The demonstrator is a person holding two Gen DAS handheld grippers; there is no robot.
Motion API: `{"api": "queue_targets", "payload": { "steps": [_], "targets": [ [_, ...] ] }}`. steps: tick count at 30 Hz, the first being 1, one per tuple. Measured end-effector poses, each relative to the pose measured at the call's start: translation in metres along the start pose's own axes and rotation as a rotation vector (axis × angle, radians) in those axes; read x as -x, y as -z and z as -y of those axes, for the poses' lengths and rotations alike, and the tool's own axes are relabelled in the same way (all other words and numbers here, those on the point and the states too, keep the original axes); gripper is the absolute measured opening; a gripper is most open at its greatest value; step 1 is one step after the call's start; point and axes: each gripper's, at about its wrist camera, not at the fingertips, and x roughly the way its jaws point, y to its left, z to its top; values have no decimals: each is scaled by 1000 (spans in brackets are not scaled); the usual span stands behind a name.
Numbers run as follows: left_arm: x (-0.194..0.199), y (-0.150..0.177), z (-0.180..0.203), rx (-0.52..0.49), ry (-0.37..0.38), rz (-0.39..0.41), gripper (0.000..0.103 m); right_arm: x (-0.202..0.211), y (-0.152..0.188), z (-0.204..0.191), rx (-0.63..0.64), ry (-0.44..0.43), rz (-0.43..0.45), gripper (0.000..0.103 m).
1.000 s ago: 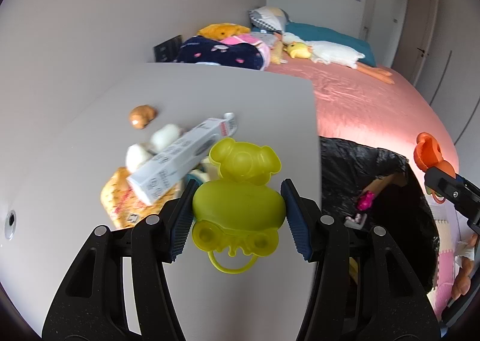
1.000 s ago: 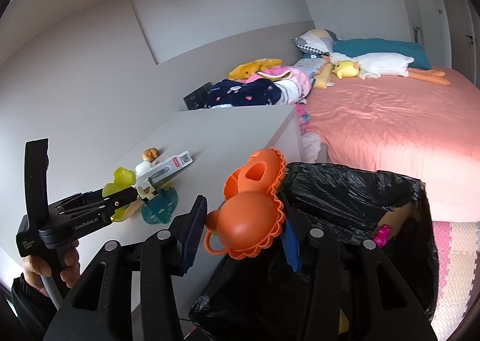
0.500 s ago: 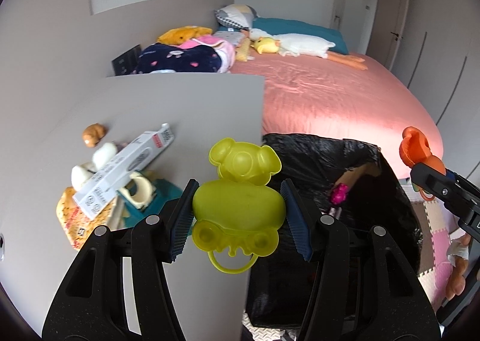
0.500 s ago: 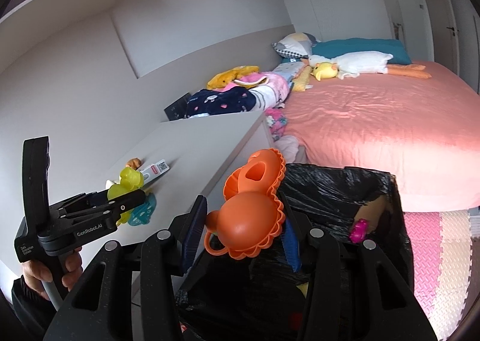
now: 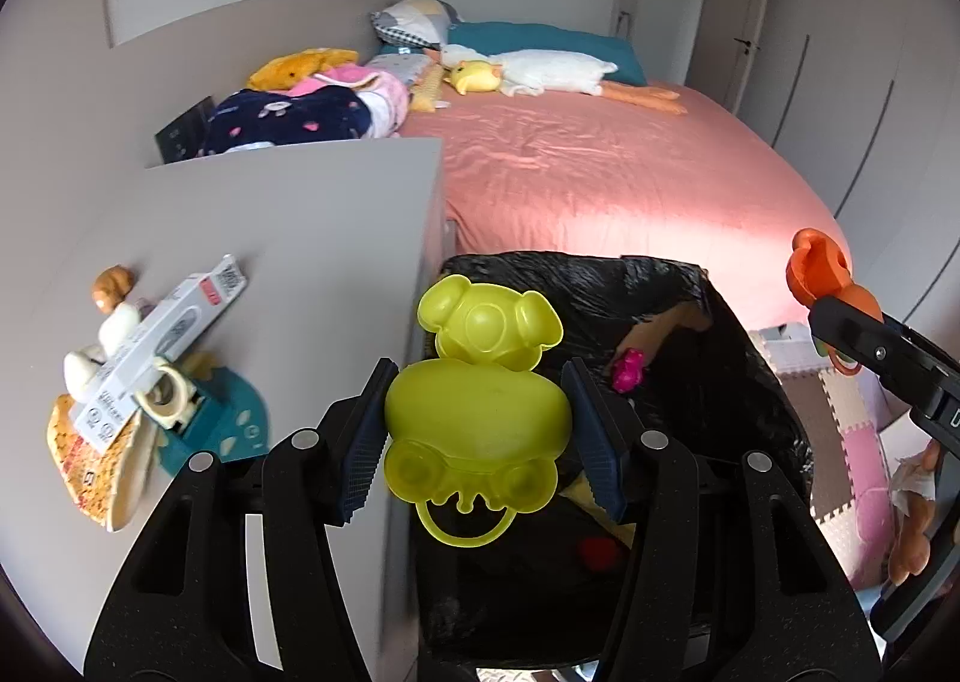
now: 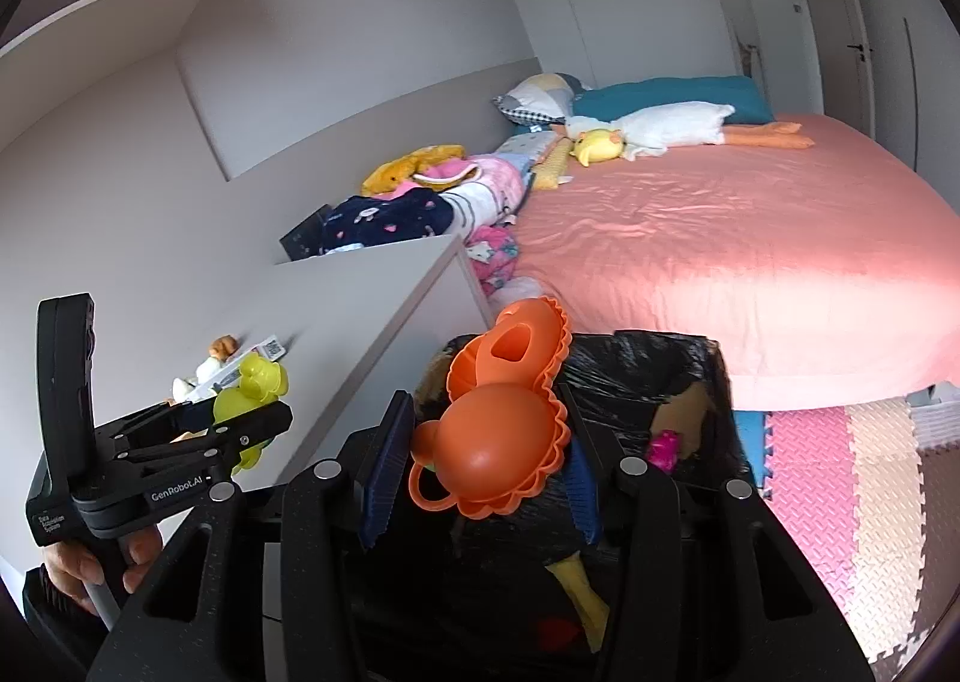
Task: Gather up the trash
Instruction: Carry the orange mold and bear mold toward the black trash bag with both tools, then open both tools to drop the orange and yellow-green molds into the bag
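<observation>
Over the bin [image 5: 690, 286], at its rim nearest the desk [image 5: 288, 214], my left gripper [image 5: 477, 430] is clamped on a yellow toy [image 5: 480, 406], both blue pads pressed to its sides. Toy is bear-shaped, ring at its lower edge, head end pointing away from me. From the right wrist view the same gripper [image 6: 240, 430] and yellow toy [image 6: 255, 391] sit just off the desk edge, my hand [image 6: 90, 562] on the grip.

My right gripper [image 6: 480, 463] is closed on an orange toy [image 6: 501, 436], scalloped edge, small loop at lower left. It hangs above the bin [image 6: 660, 358] opening. Left wrist view catches that orange toy [image 5: 825, 271] at far right, beyond the bin's other side.

Bin is lined with a black bag. Inside: a pink item [image 5: 629, 370], something yellow [image 6: 579, 598], something red, blurred.

On the desk, left side, 1 cluster: white box [image 5: 156, 340], teal piece [image 5: 222, 424], patterned wrapper [image 5: 81, 454], a small brown figure [image 5: 113, 283]. Box lies across the others.

Bed [image 5: 600, 172] behind the bin, with a plush goose [image 5: 540, 72] by the pillows.
</observation>
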Motion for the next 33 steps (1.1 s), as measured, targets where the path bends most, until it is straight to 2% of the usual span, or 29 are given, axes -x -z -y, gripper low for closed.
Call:
{"api": "queue_targets", "payload": {
  "steps": [13,22,23,24,25,26,28,33],
  "targets": [
    [-14,-8,43,-63,85,-22,55,4,3,27,-43,68,-5,48],
    [-19,-6,57,-95,120,-33,56,-1,0,35,-58,87,-7,48],
    [-17,-7,57,-97,140,-29,63,-1,-3,36,-62,88,-4,49],
    [-17,-7,58,-99,150,-30,74,-1,-5,36,-61,95,-2,61],
    [-15,-8,58,-98,150,-24,99,-1,-6,36,-63,108,6,72],
    [-13,-8,58,-94,141,-8,97,2,-8,36,-69,127,25,86],
    [-11,-10,57,-99,145,-3,97,7,-10,37,-78,145,62,87],
    [-14,-13,50,-72,130,-14,97,9,-13,45,-107,154,64,87]
  ]
}}
